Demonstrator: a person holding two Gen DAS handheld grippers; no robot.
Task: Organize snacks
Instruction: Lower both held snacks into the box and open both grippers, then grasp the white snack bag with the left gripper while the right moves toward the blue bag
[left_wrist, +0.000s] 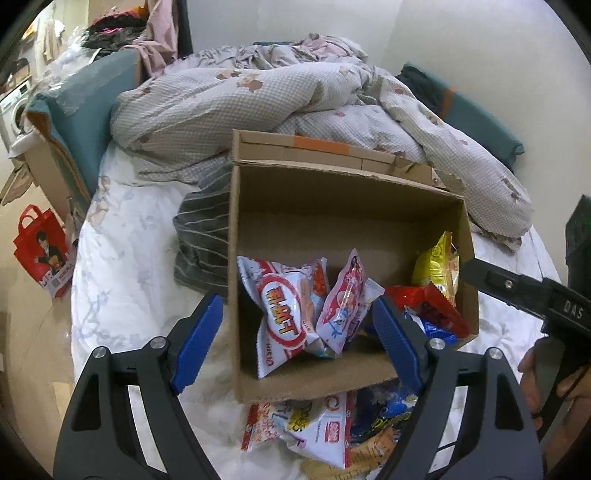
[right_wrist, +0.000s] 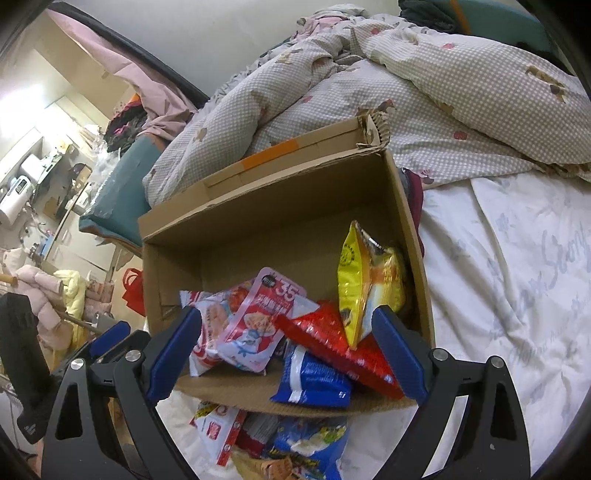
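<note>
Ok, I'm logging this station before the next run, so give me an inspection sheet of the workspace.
Surface: bed sheet, white with pale print, rumpled.
Job's things: cardboard box open; inside it a yellow packet, red packet, blue packet, pink pouch and white-red packet. More snack packets lie loose on the sheet in front of the box.
Clutter: checked quilt bunched behind the box; striped cloth beside it.
Grippers: left gripper open, empty; right gripper open, empty.
Cables: nothing seen.
Surroundings: red bag on the floor; washing machine at the far left.
</note>
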